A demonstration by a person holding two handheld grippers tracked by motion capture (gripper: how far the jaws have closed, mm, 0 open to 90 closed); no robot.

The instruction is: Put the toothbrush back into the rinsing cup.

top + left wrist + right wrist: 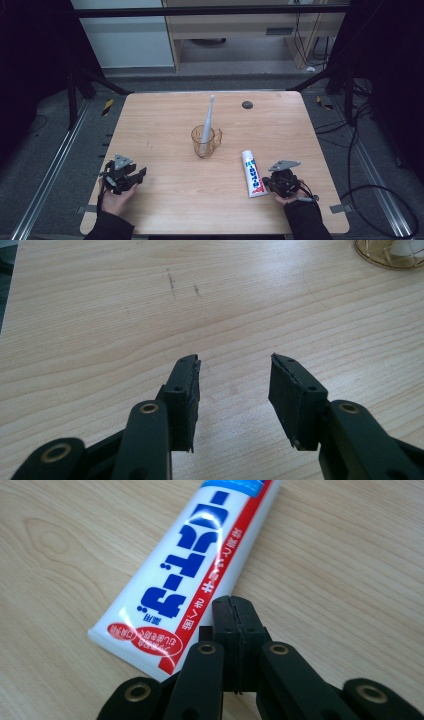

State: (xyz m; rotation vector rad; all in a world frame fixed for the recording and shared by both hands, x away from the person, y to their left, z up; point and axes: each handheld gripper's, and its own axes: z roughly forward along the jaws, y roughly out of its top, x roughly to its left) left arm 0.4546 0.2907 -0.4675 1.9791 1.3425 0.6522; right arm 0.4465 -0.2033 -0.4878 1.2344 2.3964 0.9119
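Tube direction: the toothpaste tube point(252, 173) is lying flat on the table point(165, 205), its long axis running from the near edge toward the far edge, slightly slanted; the flat crimped end is pointing to the near edge.
Tube place: it is being seen on the right half of the table, nearer the near edge than the far one, and near the right of the cup point(205, 141).
Tube and right gripper: the right gripper point(235, 612) is being held just beside the tube's crimped end, on its right; whether it is touching cannot be told.
Right gripper state: its jaws are being pressed together with nothing between them.
Left gripper state: the left gripper point(234, 390) is being held with its jaws wide apart over bare wood near the left edge, with nothing gripped.
Materials: the tube is glossy white plastic with blue lettering and a red stripe; the table is pale grained wood with rounded corners; the cup is clear amber with a handle, and a white toothbrush point(208, 118) is standing in it; the gripper pads point(292, 395) are black and ribbed.
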